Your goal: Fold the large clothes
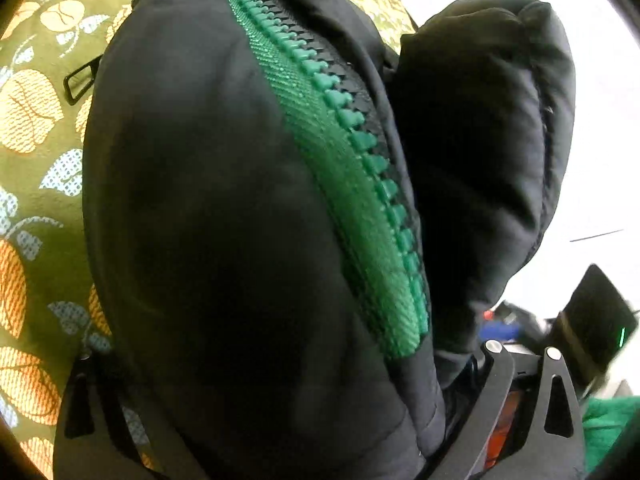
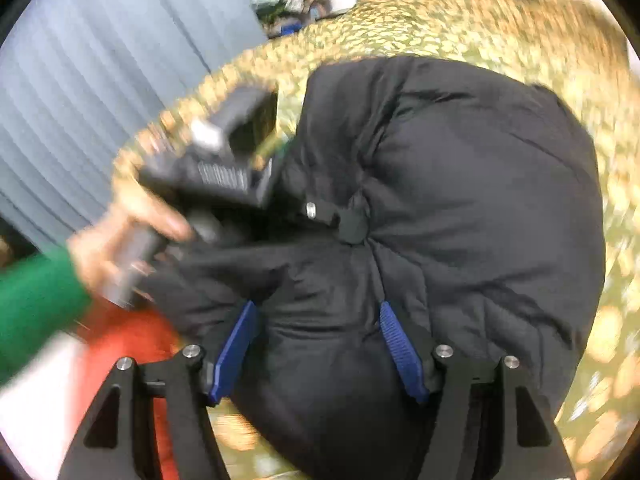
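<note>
At the left, the left claw bit into the black puffer jacket, bunched on the leaf-patterned cover; the right claw pinched a thick fold, likely lifting it over.

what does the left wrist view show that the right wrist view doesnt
Only the left wrist view shows the green zipper running down the black jacket, and a small black rectangular ring lying on the cloth.

Only the right wrist view shows the right claw, its blue pads pressing a puffy fold of jacket, plus a hand in a green sleeve holding the left claw's handle, and grey blinds.

Both show the jacket and the olive leaf-patterned cloth under it.
</note>
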A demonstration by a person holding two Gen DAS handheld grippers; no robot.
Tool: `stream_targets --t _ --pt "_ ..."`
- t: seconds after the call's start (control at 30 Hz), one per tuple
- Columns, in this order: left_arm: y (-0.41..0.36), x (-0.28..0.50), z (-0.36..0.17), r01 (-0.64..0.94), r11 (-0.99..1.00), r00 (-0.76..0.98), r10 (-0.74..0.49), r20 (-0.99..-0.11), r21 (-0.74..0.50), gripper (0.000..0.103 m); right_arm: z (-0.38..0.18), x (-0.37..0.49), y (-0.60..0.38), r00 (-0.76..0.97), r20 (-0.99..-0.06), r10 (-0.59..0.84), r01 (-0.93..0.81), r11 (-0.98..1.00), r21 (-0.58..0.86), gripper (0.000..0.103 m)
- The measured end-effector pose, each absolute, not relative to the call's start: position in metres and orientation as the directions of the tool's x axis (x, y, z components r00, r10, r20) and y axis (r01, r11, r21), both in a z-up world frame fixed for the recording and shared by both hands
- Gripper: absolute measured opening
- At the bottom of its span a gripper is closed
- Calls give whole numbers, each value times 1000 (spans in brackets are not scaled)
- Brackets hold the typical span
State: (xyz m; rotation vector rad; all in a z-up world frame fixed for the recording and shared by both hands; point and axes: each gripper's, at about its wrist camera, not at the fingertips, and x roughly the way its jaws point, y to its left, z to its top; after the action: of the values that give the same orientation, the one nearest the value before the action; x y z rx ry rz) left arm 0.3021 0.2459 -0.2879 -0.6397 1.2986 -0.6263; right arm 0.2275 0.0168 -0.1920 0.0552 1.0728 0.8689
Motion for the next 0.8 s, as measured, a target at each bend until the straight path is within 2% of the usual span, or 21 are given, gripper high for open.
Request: stream_targets --t 0.07,0.13,0.2,0.3,0.43,0.5,0.6,0.67,0.7,0.8 --pt "245 303 -287 63 679 165 -730 -663 -732 98 -178 236 -27 241 -655 716 -505 669 545 70" --pt "246 309 -286 63 680 166 -729 -665 -730 98 -176 243 -72 327 -617 716 -421 695 583 84" --pt "246 310 -287 63 681 166 -728 -665 -730 98 -194 251 -119 395 -631 668 -308 743 594 85" --pt "246 311 -288 60 681 171 -727 -665 -729 99 -239 260 -155 346 -641 685 -180 719 672 86" --pt "248 294 -293 56 683 171 -725 -667 -728 99 -263 260 -141 271 -507 818 -202 564 801 86" --pt "236 295 -296 48 681 170 -727 -665 -731 99 -276 268 -124 233 -515 825 -212 560 801 87" --pt "231 303 -297 36 674 179 -731 -659 -738 98 -301 282 -111 194 -480 856 -184 512 839 102" --pt "229 302 -295 39 677 192 -727 -659 -735 91 -303 288 -107 182 -472 863 -188 501 845 100" --pt "229 301 -293 36 670 204 -731 -651 -741 85 -297 288 -101 178 -478 860 -215 508 834 83" --pt "229 296 -278 43 661 235 -736 -635 -750 73 -271 286 -91 175 -502 847 -291 531 796 72"
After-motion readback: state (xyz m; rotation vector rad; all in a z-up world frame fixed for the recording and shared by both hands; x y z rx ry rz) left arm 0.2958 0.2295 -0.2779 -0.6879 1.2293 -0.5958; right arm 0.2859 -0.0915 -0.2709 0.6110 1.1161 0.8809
